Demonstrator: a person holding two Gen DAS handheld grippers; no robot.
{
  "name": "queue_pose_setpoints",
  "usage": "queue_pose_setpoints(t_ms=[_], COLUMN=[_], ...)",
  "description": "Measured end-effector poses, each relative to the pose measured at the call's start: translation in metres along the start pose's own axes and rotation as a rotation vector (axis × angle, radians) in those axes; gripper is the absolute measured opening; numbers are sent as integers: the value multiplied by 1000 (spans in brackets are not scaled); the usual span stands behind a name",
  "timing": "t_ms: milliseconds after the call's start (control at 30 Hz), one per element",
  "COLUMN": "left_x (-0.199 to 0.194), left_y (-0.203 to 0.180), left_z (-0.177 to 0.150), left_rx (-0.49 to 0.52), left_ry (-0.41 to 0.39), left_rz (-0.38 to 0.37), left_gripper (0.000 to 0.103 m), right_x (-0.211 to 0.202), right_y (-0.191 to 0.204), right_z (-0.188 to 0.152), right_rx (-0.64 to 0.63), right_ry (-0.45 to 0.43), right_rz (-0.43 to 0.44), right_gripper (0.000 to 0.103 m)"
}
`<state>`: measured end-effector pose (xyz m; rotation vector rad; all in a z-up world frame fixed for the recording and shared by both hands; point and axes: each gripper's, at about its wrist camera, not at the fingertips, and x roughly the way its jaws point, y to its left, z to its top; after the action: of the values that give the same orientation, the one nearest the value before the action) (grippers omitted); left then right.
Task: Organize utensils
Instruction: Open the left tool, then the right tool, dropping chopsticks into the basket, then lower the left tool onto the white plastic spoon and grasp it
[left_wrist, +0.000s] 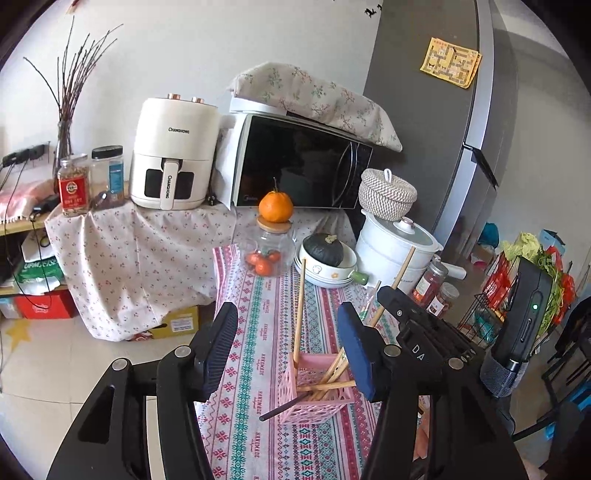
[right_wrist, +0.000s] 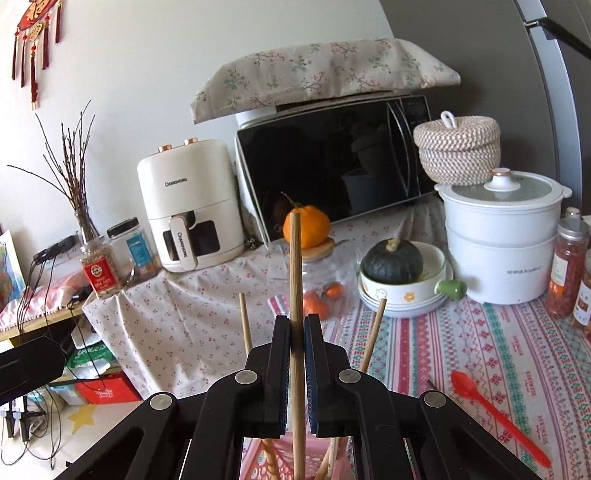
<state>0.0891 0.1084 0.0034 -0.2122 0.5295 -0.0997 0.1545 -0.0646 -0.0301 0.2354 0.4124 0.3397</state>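
The right tongs (right_wrist: 296, 332) are pressed together on one upright wooden chopstick (right_wrist: 295, 273), whose lower end runs out of the frame beneath them; just under it the pink basket (right_wrist: 280, 458) is mostly hidden by the black arms. From the left wrist view the left tongs (left_wrist: 286, 350) stand wide apart with nothing between them, above that same pink basket (left_wrist: 314, 391), which sits on the bench (left_wrist: 258, 332) and holds several chopsticks (left_wrist: 300, 306) leaning at odd angles, plus one dark stick (left_wrist: 280, 410) poking out low on its side. The right tool shows there with the letters "DA" readable, its own tips hidden behind the left one's right pad. A red spoon (right_wrist: 495, 410) lies flat on the striped cloth, which carries the repeated word "HANDMADE". Further back stand a glass jar (right_wrist: 325, 284) topped by an orange (right_wrist: 306, 225), a stack of bowls (right_wrist: 406, 291) holding a dark squash (right_wrist: 391, 258), and a white pot (right_wrist: 502, 251) with small grey lettering too faint to read. Against the wall, the air fryer (left_wrist: 173, 155) reads "CHANGHONG" twice.
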Motion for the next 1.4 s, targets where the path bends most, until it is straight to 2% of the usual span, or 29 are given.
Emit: queue_pose_setpoints(t_ms=[100,167,300,467,667,867,1133,1400], left_x=[1,1,-1,-12,-27,-31,-39,-21], left_y=[0,0,-3,-10,-33,-71,-139,-214], left_z=[0,-1,0,3,4,-6,-27,-63], left_rx=[-2,-4,-12,-18,-3,47,181,303], left_ry=[5,8,13,0,-17,26,68,165], left_rz=[-2,-3,-15,-33,-71,-125,-208,-270], left_gripper=[59,64,67,75,87,90,90,90], right_x=[-2,-9,-27,-58,-99,-133,-169,-195], right_y=[-3,-6,-14,-30,-54,-82,-126,-187], right_z=[1,4,14,24,33,37,38,31], right_rx=[18,28,42,44,37,57,83,151], right_ry=[18,7,-14,-44,-81,-97,-113,-99], right_rz=[23,34,45,30,-14,-48,-129,-229], right_gripper=[17,35,46,70,87,93,95,97])
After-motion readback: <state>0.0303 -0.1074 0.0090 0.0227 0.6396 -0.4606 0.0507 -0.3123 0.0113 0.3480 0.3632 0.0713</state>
